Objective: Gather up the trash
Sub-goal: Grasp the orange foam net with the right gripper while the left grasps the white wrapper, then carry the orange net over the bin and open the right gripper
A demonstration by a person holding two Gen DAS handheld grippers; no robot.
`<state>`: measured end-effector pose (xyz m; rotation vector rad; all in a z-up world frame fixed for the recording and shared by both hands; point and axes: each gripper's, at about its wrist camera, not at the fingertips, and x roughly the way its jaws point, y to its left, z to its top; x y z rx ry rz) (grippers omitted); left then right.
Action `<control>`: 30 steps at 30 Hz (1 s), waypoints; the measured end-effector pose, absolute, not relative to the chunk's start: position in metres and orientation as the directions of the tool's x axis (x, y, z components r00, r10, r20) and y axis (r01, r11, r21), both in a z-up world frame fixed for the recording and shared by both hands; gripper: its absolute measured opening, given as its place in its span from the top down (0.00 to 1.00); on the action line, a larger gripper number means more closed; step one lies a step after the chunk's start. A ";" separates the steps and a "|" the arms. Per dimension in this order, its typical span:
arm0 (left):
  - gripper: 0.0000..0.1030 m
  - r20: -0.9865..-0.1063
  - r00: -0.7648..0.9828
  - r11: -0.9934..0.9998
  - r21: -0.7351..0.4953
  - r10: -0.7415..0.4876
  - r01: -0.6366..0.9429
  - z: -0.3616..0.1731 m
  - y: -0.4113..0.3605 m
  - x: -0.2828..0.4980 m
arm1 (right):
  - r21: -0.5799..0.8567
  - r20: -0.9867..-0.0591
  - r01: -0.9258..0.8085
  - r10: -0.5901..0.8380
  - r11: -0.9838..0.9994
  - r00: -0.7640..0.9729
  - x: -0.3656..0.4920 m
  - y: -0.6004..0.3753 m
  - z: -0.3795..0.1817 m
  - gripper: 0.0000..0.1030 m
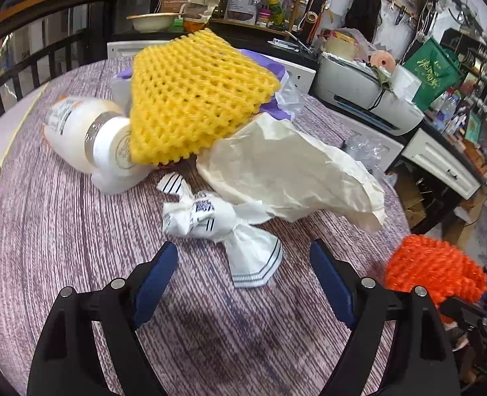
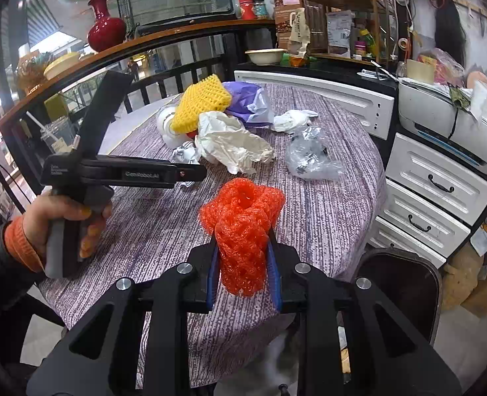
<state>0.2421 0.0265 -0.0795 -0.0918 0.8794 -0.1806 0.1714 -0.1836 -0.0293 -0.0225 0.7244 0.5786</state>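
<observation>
Round table (image 2: 326, 204) had a purple streaky cloth, white drawers (image 2: 438, 181) on the right. Left tongs (image 1: 243, 264), labelled "GenRobot.AI", gaped wide and empty; right tongs (image 2: 243, 260) pinched the orange foam net (image 2: 241, 221) near the table's edge.

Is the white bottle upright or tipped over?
Tipped. The bottle lies on its side on the table, its neck under the yellow net.
</observation>
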 end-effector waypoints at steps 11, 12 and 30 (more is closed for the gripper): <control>0.65 -0.763 0.636 0.992 -0.125 -0.113 0.026 -0.083 0.034 0.253 | 0.186 -0.621 -0.480 0.482 0.857 0.619 0.170 -0.195 -0.033 0.76; 0.66 -0.762 0.638 0.991 -0.130 -0.115 0.024 -0.083 0.035 0.250 | 0.190 -0.621 -0.478 0.482 0.857 0.618 0.170 -0.196 -0.034 0.76; 0.68 -0.683 0.674 0.957 -0.255 -0.280 0.138 -0.060 0.011 0.164 | 0.225 -0.604 -0.376 0.432 0.899 0.670 0.155 -0.243 -0.036 0.76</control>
